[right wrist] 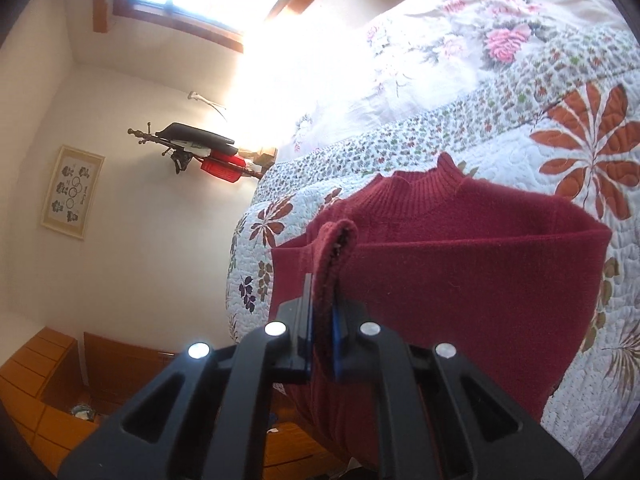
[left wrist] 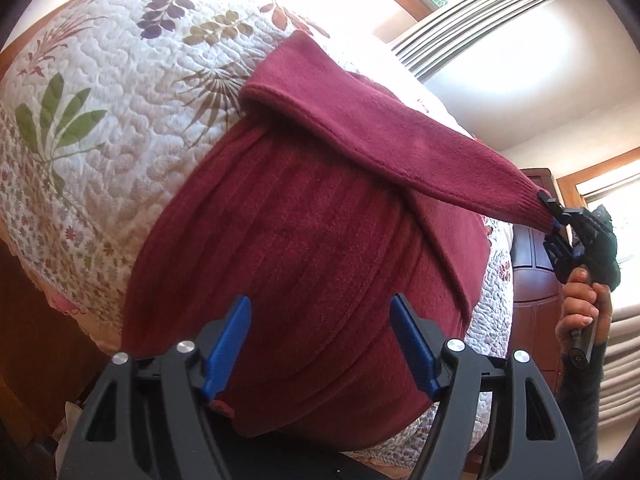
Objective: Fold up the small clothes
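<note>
A maroon sweater point(left wrist: 304, 240) lies spread on the floral quilt point(left wrist: 100, 128) of the bed. The left tongs point(left wrist: 320, 344) hover over the sweater's lower body, their 2 blue fingers point(left wrist: 228, 340) apart and gripping nothing. The right tongs point(right wrist: 320, 320) are clamped on the sleeve cuff point(right wrist: 334, 248), holding the sleeve point(left wrist: 384, 128) lifted across the sweater's body, beyond the left tongs.

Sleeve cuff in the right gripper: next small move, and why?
Probably carry the cuff across the sweater body and lay it flat. The right gripper is shut on the cuff, holding the sleeve lifted off the quilt; the left gripper is open over the hem.
</note>
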`<state>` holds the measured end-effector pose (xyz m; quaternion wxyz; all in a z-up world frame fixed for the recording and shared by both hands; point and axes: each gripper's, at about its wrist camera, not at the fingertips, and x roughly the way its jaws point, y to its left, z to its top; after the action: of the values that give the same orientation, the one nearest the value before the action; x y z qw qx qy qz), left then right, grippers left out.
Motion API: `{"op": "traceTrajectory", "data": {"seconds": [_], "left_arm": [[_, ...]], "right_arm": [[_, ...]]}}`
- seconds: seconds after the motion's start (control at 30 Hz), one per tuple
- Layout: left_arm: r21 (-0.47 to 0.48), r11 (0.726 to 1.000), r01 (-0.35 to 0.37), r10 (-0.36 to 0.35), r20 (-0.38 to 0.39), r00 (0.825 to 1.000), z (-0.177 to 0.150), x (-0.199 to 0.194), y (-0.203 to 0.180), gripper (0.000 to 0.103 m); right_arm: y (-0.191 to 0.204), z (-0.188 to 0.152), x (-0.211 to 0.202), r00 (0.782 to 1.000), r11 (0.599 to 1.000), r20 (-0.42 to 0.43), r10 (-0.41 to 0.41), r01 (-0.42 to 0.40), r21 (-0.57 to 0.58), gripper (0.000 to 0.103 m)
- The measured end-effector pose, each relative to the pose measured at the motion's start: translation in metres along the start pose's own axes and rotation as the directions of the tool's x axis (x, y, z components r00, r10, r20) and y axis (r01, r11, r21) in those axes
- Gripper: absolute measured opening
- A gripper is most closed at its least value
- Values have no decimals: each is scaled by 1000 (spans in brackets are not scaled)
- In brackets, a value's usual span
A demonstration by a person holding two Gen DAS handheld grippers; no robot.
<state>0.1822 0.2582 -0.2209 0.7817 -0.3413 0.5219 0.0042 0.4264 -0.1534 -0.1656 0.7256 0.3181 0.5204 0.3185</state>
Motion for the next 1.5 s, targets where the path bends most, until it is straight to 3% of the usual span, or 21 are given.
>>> {"op": "traceTrajectory", "data": {"seconds": [0.17, 0.3, 0.57, 0.77, 0.87, 0.93, 1.07, 1.2, 1.27, 1.3, 1.33, 1.37, 1.4, 1.43, 1.5], "left_arm": [[12, 1000, 3, -3, 2, 1000, 7, 1, -1, 72], [24, 1000, 4, -4, -3, 1000, 10, 2, -3, 72], [34, 999, 1, -1, -8, 1000, 11, 5, -6, 72], [50, 999, -5, 5, -8, 1000, 9, 7, -12, 72], [60, 998, 11, -10, -17, 1000, 13, 12, -20, 72], [71, 997, 33, -32, -14, 999, 24, 15, -29, 72], [49, 991, 122, -123, 24, 992, 66, 20, -40, 73], [20, 963, 269, -270, 30, 962, 122, 40, -49, 75], [-21, 948, 317, -317, 22, 948, 146, 61, -44, 76], [-63, 938, 342, -342, 4, 940, 156, 75, -37, 76], [-112, 936, 334, -338, -19, 941, 164, 91, -28, 76], [-146, 946, 289, -297, -40, 954, 168, 106, -18, 76], [-177, 954, 241, -255, -56, 965, 170, 118, -7, 76], [-202, 949, 242, -259, -63, 964, 169, 126, 1, 74], [-214, 945, 246, -265, -63, 962, 170, 126, 2, 73]], "right_arm": [[-6, -7, -41, 997, 1000, 79, -22, 22, -3, 6], [-38, -16, -57, 993, 997, 102, -55, 49, 53, 6], [-122, -43, -39, 992, 973, 59, -111, 97, 209, 6], [-165, -57, -15, 996, 957, 24, -88, 78, 281, 6], [-185, -60, -10, 992, 952, 4, -126, 119, 280, 18], [-193, -61, -26, 989, 947, 46, -144, 124, 296, 18], [-185, -51, -62, 983, 957, 166, -74, 23, 288, 18], [-174, -35, -39, 995, 978, 101, 16, -37, 207, 18], [-180, -32, -18, 997, 978, 56, 51, -61, 200, 27], [-184, -31, -8, 997, 976, 35, 69, -74, 207, 42], [-189, -31, 1, 995, 971, 15, 95, -96, 220, 49], [-193, -30, 6, 996, 969, 5, 94, -92, 229, 47], [-197, -28, 7, 996, 969, 1, 86, -83, 231, 42], [-202, -26, 8, 997, 968, -6, 80, -76, 237, 32], [-203, -20, 1, 998, 967, -8, 59, -55, 247, 27]]}}
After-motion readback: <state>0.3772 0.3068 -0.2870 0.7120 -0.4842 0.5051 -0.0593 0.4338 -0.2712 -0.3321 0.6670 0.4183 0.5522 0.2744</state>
